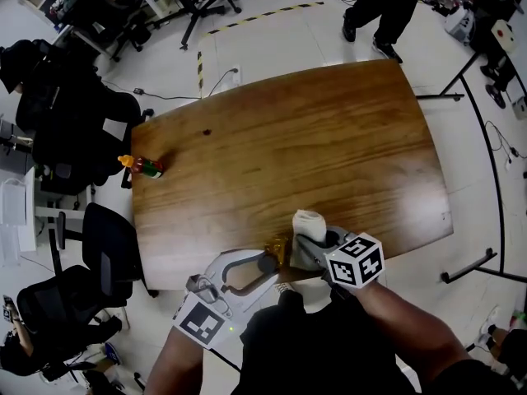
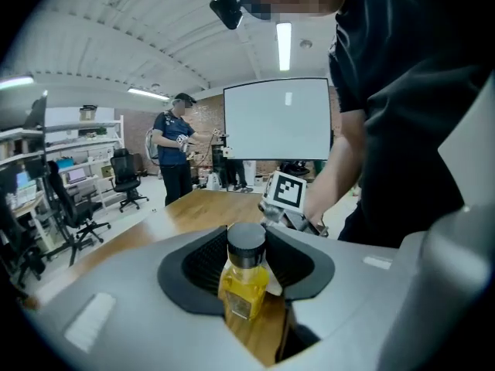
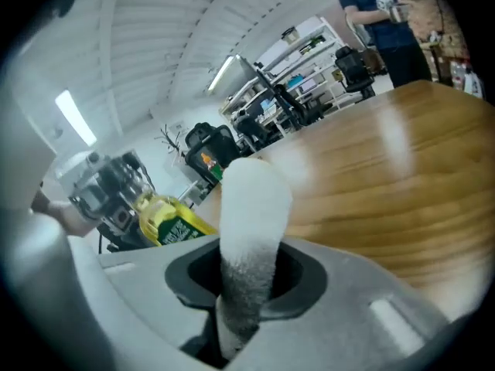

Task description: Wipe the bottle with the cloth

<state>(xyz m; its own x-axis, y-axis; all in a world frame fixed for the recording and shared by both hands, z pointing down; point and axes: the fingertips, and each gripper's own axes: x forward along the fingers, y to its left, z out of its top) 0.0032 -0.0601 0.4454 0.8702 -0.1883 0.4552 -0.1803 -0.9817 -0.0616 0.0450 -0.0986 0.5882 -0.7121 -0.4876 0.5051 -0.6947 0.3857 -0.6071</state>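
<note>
A small yellow bottle (image 2: 244,278) with a black cap sits upright between the jaws of my left gripper (image 2: 247,263), which is shut on it. In the head view the left gripper (image 1: 274,261) holds the bottle (image 1: 279,249) over the near edge of the wooden table (image 1: 313,138). My right gripper (image 1: 312,239) is shut on a rolled white cloth (image 1: 309,223) that sticks out past its jaws. In the right gripper view the cloth (image 3: 252,207) stands up from the right gripper (image 3: 247,275), with the bottle (image 3: 167,219) just to its left and not touching it.
A red and green bottle with an orange cap (image 1: 143,167) lies near the table's left edge. Black office chairs (image 1: 107,249) crowd the left side. One person stands beyond the far edge (image 1: 383,6). A white screen (image 2: 277,119) hangs behind.
</note>
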